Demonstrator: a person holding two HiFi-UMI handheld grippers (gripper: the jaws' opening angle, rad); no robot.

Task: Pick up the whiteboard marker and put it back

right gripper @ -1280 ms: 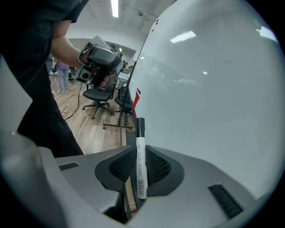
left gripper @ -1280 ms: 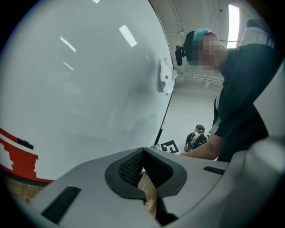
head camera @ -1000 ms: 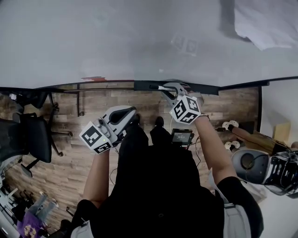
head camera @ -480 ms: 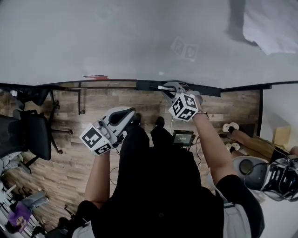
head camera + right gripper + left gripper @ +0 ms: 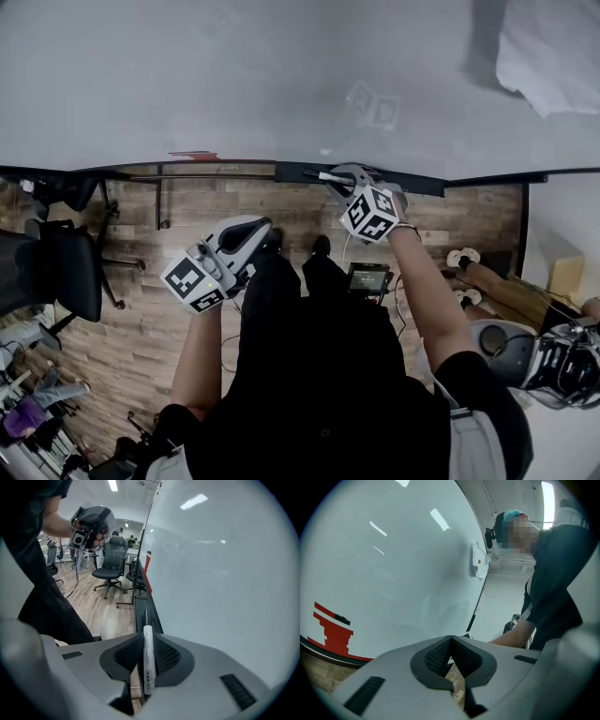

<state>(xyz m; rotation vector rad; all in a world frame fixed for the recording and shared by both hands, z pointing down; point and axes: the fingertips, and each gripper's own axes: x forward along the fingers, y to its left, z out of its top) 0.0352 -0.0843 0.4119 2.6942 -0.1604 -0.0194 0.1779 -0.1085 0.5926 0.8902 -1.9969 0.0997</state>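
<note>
While the left gripper [image 5: 451,643] hangs back from the whiteboard [image 5: 393,564] with its jaws pressed together on nothing, the right gripper [image 5: 147,641] is clamped on the marker [image 5: 148,665] — white barrel, dark end poking out ahead. That end sits right at the tray [image 5: 138,603] along the whiteboard's bottom edge — can't tell if it's touching.

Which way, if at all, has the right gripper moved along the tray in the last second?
No. The right gripper still holds the marker at the same spot on the tray.
</note>
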